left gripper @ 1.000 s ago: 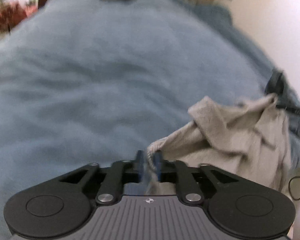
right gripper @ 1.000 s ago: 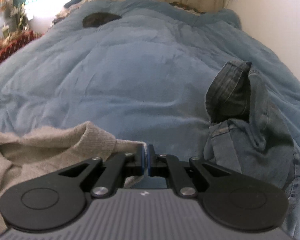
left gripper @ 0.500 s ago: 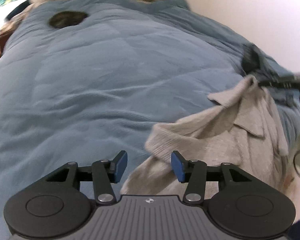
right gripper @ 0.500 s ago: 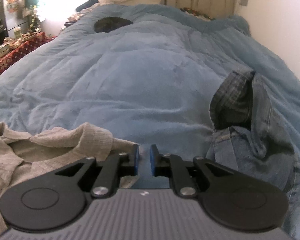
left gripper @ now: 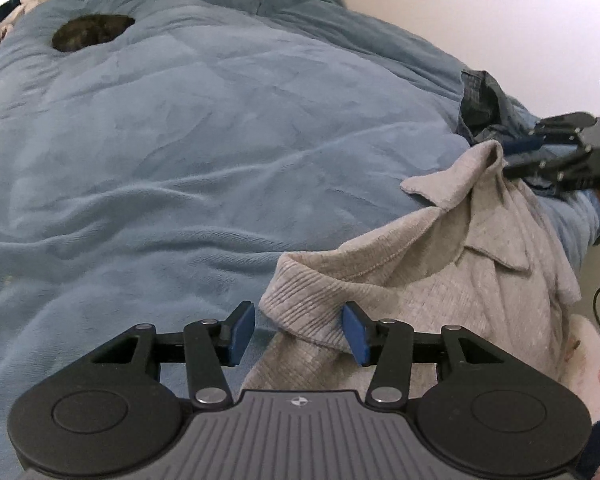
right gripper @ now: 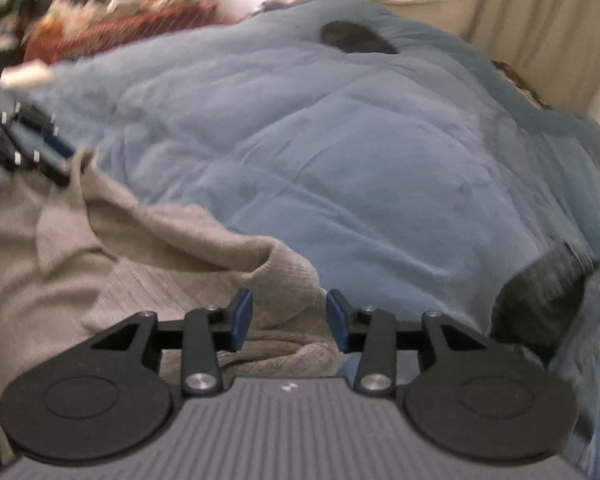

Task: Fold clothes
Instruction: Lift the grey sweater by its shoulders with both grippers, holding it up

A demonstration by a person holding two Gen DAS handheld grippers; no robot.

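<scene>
Left gripper (left gripper: 298, 330) gapes over the grey sweater (left gripper: 440, 280); right gripper (right gripper: 290, 314) is opening, unclamped; jeans (right gripper: 540, 292) crowd the bed (left gripper: 180, 140) nearby

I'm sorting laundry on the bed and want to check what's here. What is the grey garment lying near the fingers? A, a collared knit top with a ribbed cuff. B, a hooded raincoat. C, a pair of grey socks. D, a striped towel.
A: the grey garment shows a pointed collar and a ribbed cuff, and it lies on the blue blanket beside dark jeans.
</scene>
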